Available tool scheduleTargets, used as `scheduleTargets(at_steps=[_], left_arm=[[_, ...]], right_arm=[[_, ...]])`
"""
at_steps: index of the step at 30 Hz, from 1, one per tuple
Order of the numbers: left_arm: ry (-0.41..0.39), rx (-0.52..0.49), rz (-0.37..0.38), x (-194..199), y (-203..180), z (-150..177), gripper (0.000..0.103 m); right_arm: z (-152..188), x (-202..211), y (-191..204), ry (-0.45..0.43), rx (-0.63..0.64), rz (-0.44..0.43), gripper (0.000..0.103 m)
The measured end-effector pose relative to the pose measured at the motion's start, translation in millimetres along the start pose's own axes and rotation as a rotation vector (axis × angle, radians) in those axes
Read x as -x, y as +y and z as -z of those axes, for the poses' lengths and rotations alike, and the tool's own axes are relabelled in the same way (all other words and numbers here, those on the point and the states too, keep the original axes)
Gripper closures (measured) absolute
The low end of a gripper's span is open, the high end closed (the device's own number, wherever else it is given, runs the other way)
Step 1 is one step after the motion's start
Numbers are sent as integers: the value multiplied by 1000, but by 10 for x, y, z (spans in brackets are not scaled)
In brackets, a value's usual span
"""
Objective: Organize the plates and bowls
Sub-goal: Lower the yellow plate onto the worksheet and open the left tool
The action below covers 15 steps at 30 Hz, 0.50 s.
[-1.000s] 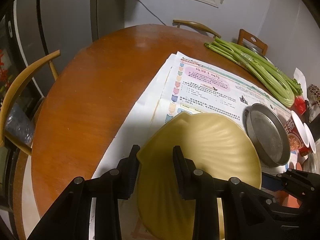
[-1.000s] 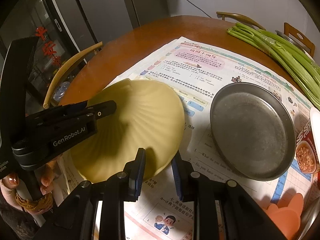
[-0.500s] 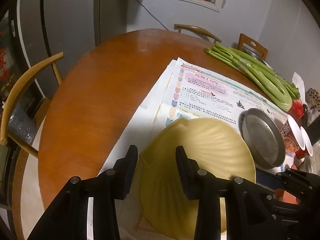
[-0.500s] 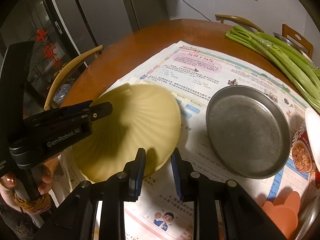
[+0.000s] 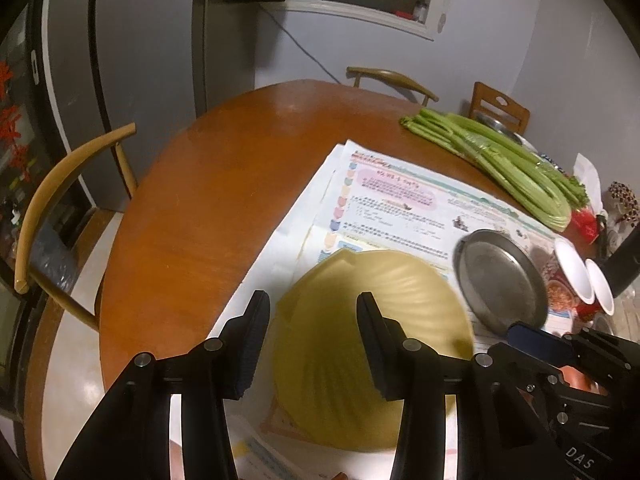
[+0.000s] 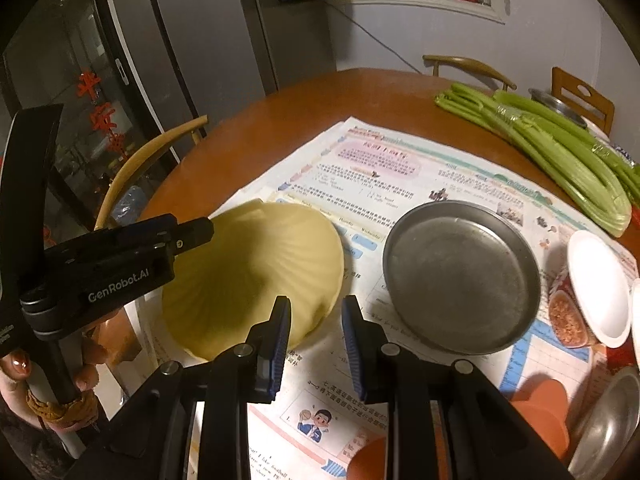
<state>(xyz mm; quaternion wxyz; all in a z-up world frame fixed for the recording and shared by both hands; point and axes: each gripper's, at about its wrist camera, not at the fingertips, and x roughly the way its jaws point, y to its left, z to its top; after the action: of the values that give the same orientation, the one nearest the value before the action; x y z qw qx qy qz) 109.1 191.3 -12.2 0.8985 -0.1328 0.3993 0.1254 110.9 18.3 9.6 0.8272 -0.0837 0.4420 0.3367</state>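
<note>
— Where is the yellow shell-shaped plate (image 6: 256, 276)?

— It lies on the printed paper sheets (image 6: 404, 168) that cover the near part of the round wooden table (image 5: 208, 200). Its ribbed surface faces up, and its pointed end is toward the far side of the table.

— What is beside it?

— A round metal plate (image 6: 460, 276) sits on the same sheets, just to the right and apart from it. Past that, at the right edge, stand white-rimmed cups (image 6: 600, 288) with food pictures on their sides.

— And the left gripper (image 5: 310, 340)?

— It hangs above the yellow plate's left rim. Its jaws have just been opening; the rim edge appears in the gap between them, but the pads do not press on it. In the right wrist view the same tool reaches in from the left, held by a hand (image 6: 52, 376) at the lower corner.

— The right gripper (image 6: 316, 346)?

— Its jaws are at their narrowest, blue pads facing each other, with nothing clamped. It hovers over the paper at the plate's near right edge.

— Anything further out?

— A bundle of celery (image 5: 496, 160) lies across the far right of the table, and curved wooden chairs (image 5: 60, 200) stand around it.
</note>
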Motion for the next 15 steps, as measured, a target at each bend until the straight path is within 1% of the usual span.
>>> scheduleTargets(at_steps=[3,10,12,15], left_arm=[[-17,-6,8,131,-48,0,56],[-66,-35,46,466,-250,30,54],[-75,-41,58,536,-300,38,53],[-83,-50,82,650,-400,52,53]], right_arm=[[7,106,-12,-21,-5,-11,76],[44,410,-23,-77,-4,-1,75],[66,516,-49,-92,-12,0,71],[102,661,-87,-117,-22,-4,69]])
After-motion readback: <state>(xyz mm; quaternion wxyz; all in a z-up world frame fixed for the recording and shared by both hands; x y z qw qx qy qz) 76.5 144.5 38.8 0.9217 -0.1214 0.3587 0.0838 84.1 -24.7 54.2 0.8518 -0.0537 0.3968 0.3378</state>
